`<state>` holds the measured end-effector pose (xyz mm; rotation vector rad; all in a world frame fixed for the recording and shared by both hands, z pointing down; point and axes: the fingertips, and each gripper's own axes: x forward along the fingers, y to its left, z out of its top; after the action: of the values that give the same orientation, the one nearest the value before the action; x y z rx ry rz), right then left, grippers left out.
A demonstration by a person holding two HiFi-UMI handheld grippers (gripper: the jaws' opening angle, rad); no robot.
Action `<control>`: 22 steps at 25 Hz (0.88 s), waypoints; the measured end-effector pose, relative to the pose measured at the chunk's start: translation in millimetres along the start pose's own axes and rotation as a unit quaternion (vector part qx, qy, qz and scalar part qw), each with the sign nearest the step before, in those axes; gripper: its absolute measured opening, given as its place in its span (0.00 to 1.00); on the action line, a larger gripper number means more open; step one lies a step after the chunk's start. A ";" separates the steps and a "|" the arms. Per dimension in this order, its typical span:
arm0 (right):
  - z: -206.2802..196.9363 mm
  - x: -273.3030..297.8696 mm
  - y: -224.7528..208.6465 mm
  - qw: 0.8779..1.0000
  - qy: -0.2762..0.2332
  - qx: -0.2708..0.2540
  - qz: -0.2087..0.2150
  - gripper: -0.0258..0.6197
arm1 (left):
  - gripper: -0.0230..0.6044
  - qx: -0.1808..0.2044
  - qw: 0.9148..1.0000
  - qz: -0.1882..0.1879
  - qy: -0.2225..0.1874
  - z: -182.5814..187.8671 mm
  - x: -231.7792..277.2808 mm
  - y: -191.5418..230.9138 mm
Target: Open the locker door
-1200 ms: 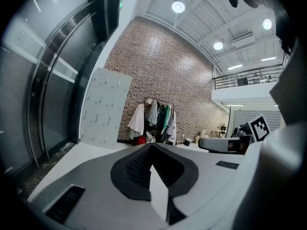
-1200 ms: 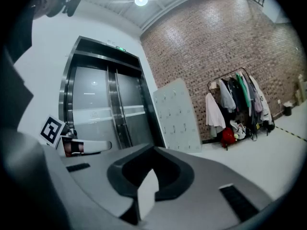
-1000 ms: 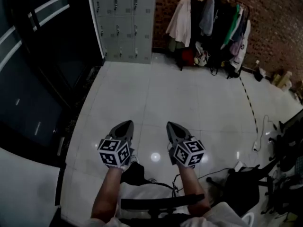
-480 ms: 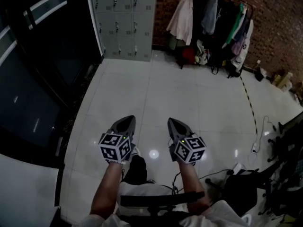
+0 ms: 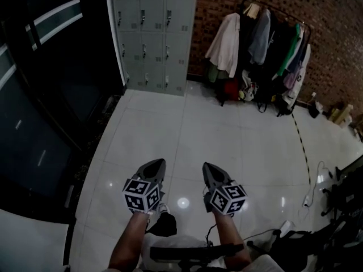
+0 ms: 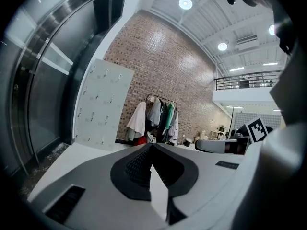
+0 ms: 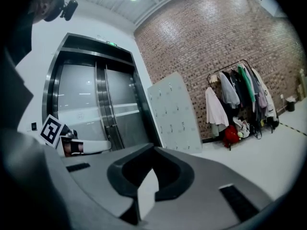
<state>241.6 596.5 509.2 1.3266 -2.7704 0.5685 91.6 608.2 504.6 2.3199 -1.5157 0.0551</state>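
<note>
Both pointed grey grippers, left gripper [image 5: 155, 164] and right gripper [image 5: 209, 168], are hovering with jaws pressed together, empty, over glossy white floor tiles [image 5: 227, 132]. The flat grey metal locker bank [image 5: 153, 33] is standing well ahead at the floor's far edge, beside the rough brick wall [image 5: 224, 4].

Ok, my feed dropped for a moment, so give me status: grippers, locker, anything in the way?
Left gripper shut, empty; right gripper same. Lockers far across the tiled floor, doors closed. Nothing between; clothes rack stands right of them.
</note>
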 end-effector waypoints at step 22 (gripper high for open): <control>61.8 250.9 -71.8 1.000 0.013 -0.009 -0.011 0.05 | 0.03 0.006 0.999 0.029 0.021 83.5 174.1 198.7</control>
<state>144.2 346.8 516.9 1.3351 -2.7297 0.5541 -26.0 358.0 522.8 2.2698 -1.5648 0.1271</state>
